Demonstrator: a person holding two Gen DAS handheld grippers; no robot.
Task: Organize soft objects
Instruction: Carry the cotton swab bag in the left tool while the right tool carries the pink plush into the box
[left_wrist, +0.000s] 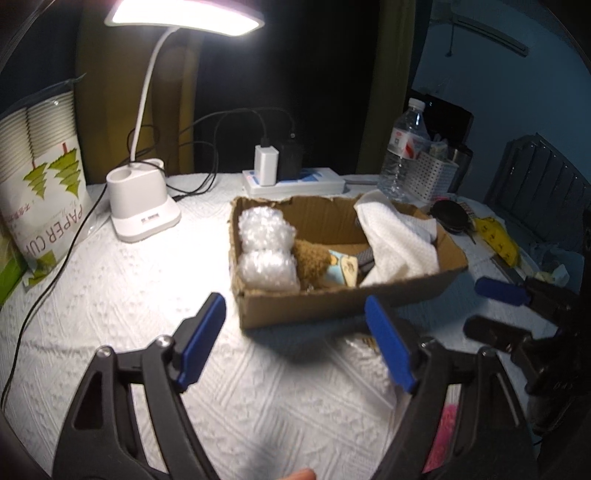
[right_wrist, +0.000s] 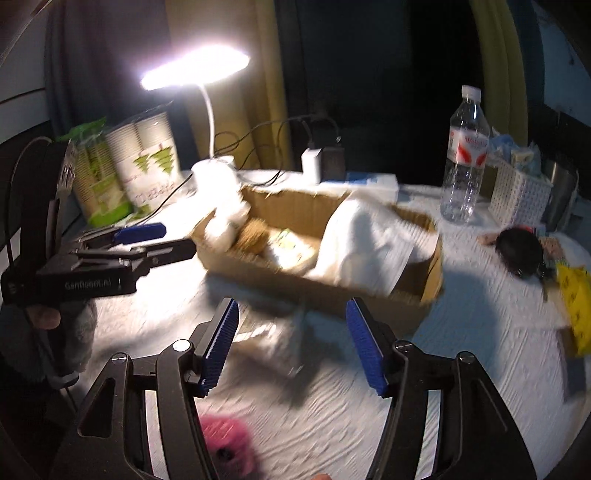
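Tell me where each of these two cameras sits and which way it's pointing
Left wrist: rides the left gripper, looking forward over the white tablecloth at the cardboard box; its own open fingers show, and the right gripper at the right edge.
Right wrist: rides the right gripper, facing the same cardboard box from the right; its open fingers show, plus the left gripper side-on and the hand holding it.
Shared: box, desk lamp, water bottle, each other's gripper.

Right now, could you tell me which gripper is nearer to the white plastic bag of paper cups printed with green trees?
Left. The left gripper hovers just right of the bag; the right gripper is farther right, beyond the left one.
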